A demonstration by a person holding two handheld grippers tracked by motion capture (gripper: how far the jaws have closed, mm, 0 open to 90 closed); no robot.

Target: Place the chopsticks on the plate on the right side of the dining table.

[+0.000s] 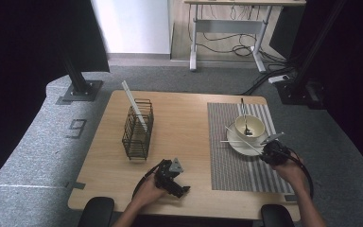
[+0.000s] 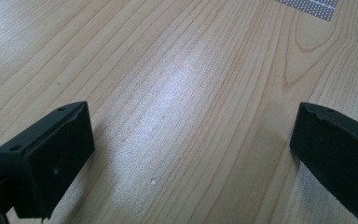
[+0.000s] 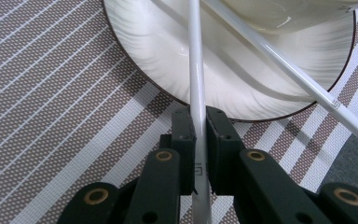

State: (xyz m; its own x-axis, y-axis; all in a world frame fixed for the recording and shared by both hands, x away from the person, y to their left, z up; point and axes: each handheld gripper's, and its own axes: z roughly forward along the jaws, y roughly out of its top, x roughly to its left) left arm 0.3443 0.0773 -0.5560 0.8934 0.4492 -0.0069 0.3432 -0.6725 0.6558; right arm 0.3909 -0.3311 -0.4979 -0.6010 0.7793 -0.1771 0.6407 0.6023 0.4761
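Gripping one white chopstick [image 3: 196, 70] over the plate [image 3: 135, 42], right gripper [image 3: 198, 135] jaws clamped; left gripper [image 2: 191, 144] jaws apart; thin stick may pivot, slip

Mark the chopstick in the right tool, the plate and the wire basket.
chopstick [image 3: 196, 84]: right gripper view, shaft just above the jaws.
plate [image 3: 140, 46]: right gripper view, bare ribbed rim.
wire basket [image 1: 137, 135]: high view, side wall.

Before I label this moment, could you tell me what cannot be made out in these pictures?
- Right gripper view: the far end of the held chopstick is cut off by the top edge; the bowl likewise.
- High view: the right gripper fingers are too small to judge.
- High view: the utensil in the bowl is too small to identify.
- Left gripper view: the placemat is cut off at the top edge.
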